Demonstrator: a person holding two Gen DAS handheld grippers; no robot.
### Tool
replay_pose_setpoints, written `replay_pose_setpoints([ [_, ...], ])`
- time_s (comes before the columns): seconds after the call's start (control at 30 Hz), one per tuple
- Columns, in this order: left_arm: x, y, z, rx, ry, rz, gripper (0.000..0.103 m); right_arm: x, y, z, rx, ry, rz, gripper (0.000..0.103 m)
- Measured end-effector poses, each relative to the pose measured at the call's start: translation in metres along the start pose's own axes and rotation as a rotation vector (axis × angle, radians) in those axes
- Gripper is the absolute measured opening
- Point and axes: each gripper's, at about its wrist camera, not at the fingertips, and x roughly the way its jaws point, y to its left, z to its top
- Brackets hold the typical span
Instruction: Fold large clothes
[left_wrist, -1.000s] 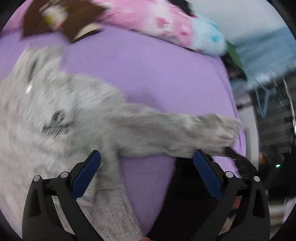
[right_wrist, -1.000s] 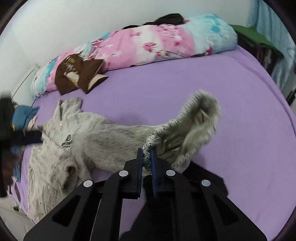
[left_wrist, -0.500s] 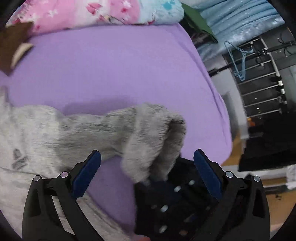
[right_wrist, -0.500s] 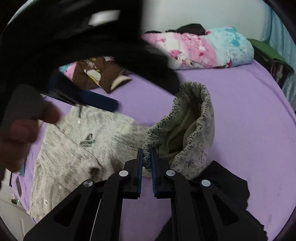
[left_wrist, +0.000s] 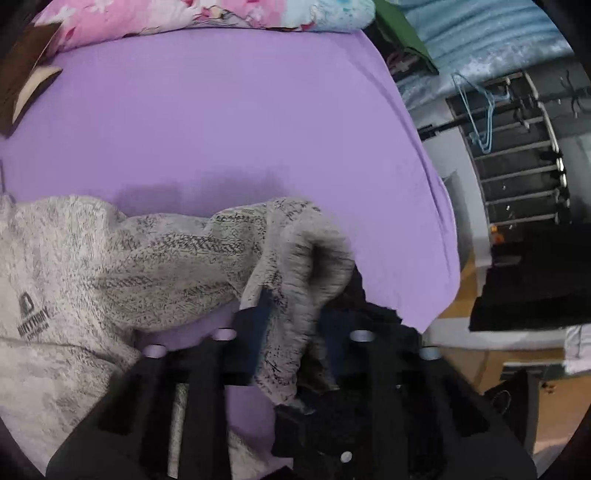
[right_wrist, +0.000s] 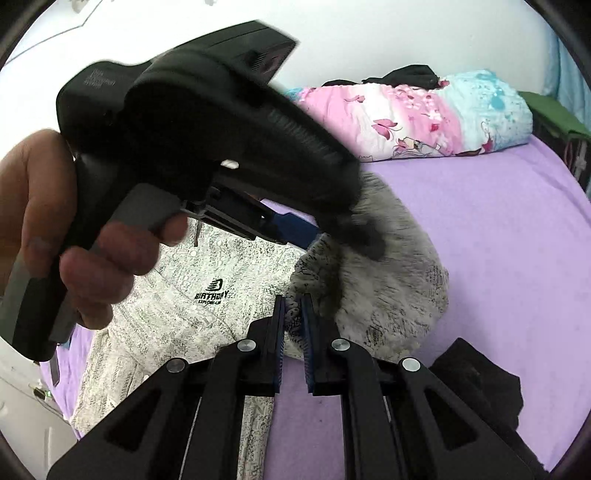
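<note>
Item: grey marled knit sweater (right_wrist: 207, 317) spread on the near-left of the purple bed sheet (left_wrist: 229, 122) | Right gripper (right_wrist: 293, 314): clamped on sleeve cuff (right_wrist: 384, 295) | Left gripper (left_wrist: 291, 321): closing around same cuff, grip unclear | Progress: early; sleeve raised, body unfolded, no fold laid.

A big bed (left_wrist: 236, 110) has a purple sheet. A rolled pink and blue blanket (right_wrist: 424, 114) lies along a white wall (right_wrist: 369, 33). Blue curtains (left_wrist: 480, 55) hang beside the bed, near a metal rack (left_wrist: 524, 162) with blue hangers (left_wrist: 480, 118).
</note>
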Motion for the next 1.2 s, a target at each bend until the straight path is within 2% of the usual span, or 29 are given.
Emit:
replay_pose_setpoints([
  [0.2,-0.021,0.026,-0.013,-0.071,-0.04,-0.081,0.013,0.0,0.016,0.0,-0.035,-0.008,0.023,0.01],
  [0.37,-0.047,0.042,-0.031,-0.089,-0.081,-0.129,0.012,-0.005,0.025,0.0,-0.021,-0.021,0.107,0.016],
  [0.47,-0.075,0.057,-0.054,-0.099,-0.127,-0.149,0.012,-0.014,0.045,-0.004,-0.013,-0.04,0.2,0.033],
  [0.53,-0.092,0.068,-0.07,-0.112,-0.155,-0.159,0.012,-0.024,0.06,-0.008,-0.018,-0.065,0.269,0.053],
  [0.6,-0.112,0.083,-0.086,-0.141,-0.189,-0.164,0.012,-0.031,0.077,-0.011,-0.008,-0.076,0.34,0.061],
  [0.63,-0.124,0.092,-0.094,-0.157,-0.212,-0.163,0.012,-0.033,0.085,-0.014,0.005,-0.074,0.375,0.07],
  [0.73,-0.155,0.118,-0.114,-0.198,-0.268,-0.146,0.012,-0.029,0.103,-0.023,0.035,-0.042,0.433,0.073],
  [0.97,-0.217,0.192,-0.164,-0.306,-0.366,-0.083,0.012,0.008,0.117,-0.038,0.051,0.072,0.338,0.073],
  [1.2,-0.257,0.254,-0.206,-0.378,-0.429,-0.082,0.012,0.047,0.108,-0.035,0.061,0.129,0.194,0.073],
])
